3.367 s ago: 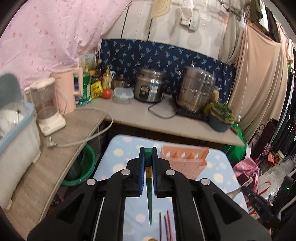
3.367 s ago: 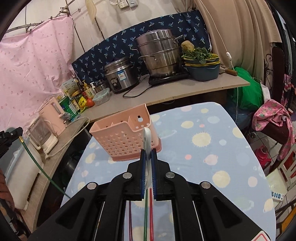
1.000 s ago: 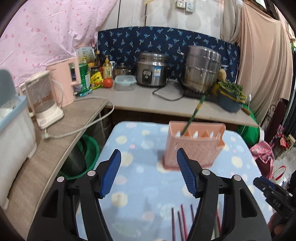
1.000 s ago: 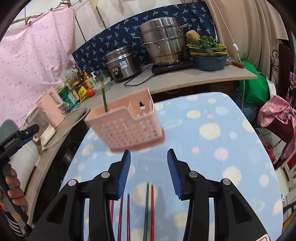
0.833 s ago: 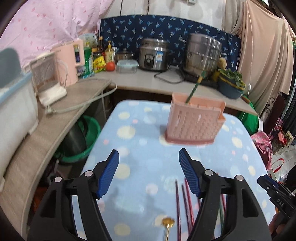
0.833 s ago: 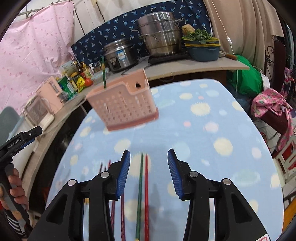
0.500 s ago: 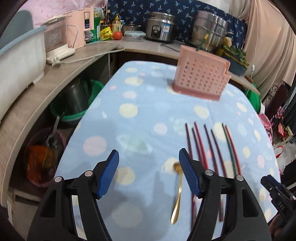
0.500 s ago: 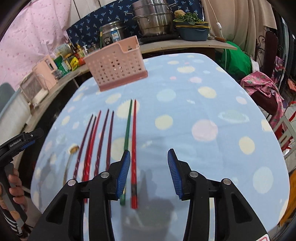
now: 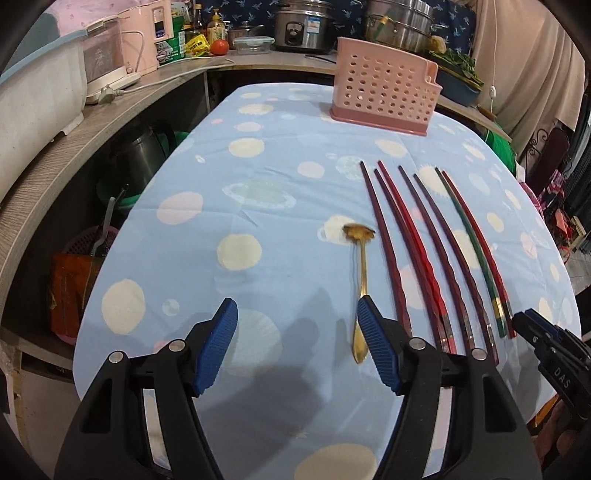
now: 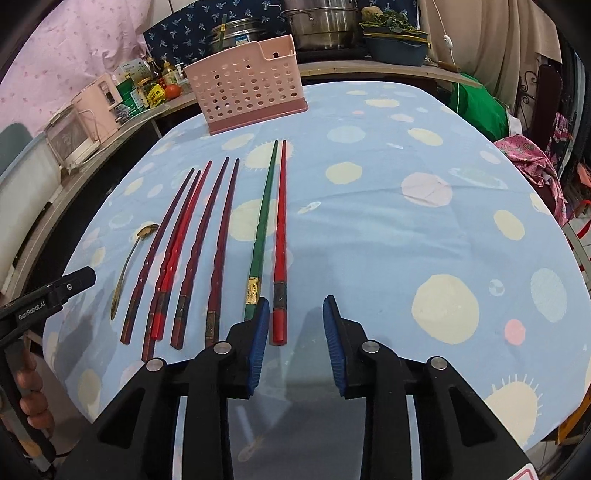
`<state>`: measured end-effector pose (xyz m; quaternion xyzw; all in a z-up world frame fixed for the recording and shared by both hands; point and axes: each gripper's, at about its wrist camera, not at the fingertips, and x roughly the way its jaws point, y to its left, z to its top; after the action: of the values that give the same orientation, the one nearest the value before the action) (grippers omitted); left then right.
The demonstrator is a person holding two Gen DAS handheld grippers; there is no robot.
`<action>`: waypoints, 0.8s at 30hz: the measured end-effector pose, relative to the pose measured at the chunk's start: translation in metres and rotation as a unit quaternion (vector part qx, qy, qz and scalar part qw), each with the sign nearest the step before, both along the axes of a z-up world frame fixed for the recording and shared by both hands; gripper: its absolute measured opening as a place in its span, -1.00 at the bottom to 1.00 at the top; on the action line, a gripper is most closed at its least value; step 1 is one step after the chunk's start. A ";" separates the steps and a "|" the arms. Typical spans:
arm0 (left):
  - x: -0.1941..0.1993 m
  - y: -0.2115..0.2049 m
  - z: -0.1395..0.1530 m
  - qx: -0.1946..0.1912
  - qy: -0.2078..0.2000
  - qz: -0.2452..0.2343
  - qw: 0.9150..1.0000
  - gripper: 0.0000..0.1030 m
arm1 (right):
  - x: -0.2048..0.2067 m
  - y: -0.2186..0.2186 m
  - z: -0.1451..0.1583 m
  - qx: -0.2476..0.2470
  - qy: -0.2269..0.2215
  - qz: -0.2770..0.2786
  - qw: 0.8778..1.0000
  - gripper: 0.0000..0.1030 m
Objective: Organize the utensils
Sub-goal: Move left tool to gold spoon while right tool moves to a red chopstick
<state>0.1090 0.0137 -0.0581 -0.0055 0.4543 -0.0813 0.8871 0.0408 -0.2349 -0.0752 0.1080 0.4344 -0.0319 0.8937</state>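
A pink perforated utensil basket (image 9: 384,96) (image 10: 245,98) stands at the far end of the blue dotted table, a green chopstick tip sticking up from it. Several red and dark red chopsticks (image 9: 417,247) (image 10: 192,247), one green chopstick (image 10: 262,229) and a gold spoon (image 9: 361,280) (image 10: 131,258) lie in a row on the cloth. My left gripper (image 9: 297,347) is open and empty, low at the near edge, its right finger by the spoon handle. My right gripper (image 10: 293,339) is open and empty, its jaws either side of the bright red chopstick's (image 10: 280,240) near end.
A wooden counter (image 9: 92,122) curves along the left with a white tub, blender and pink kettle. Rice cooker and steel pots (image 10: 325,22) stand behind the basket. A green bag (image 10: 476,107) and pink cloth lie to the right. Buckets sit under the counter.
Both grippers let go of their utensils, opened, and pulled back from the basket to the table's near edge. They now hang low over the chopstick row.
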 end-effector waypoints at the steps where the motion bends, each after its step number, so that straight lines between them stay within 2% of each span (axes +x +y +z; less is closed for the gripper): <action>1: -0.001 -0.002 -0.001 0.000 0.001 -0.004 1.000 0.24 | 0.000 0.000 -0.001 0.000 0.000 0.000 1.000 -0.53; 8: -0.005 -0.012 -0.008 0.000 0.007 -0.018 1.000 0.24 | 0.000 0.005 -0.004 -0.018 -0.004 0.007 1.000 -0.66; 15: -0.004 -0.019 -0.017 0.007 0.014 -0.021 1.000 0.24 | 0.000 0.002 -0.005 -0.017 -0.007 0.005 1.000 -0.77; 21: -0.003 -0.022 -0.022 0.013 0.016 -0.023 1.000 0.09 | 0.001 0.003 -0.005 -0.018 -0.008 0.006 1.000 -0.80; 24: -0.004 -0.023 -0.022 0.013 0.012 -0.028 0.999 -0.07 | 0.002 0.003 -0.006 -0.017 -0.009 0.006 1.000 -0.80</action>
<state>0.1048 -0.0098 -0.0799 0.0179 0.4655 -0.1005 0.8792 0.0426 -0.2322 -0.0807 0.0901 0.4265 -0.0327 0.8994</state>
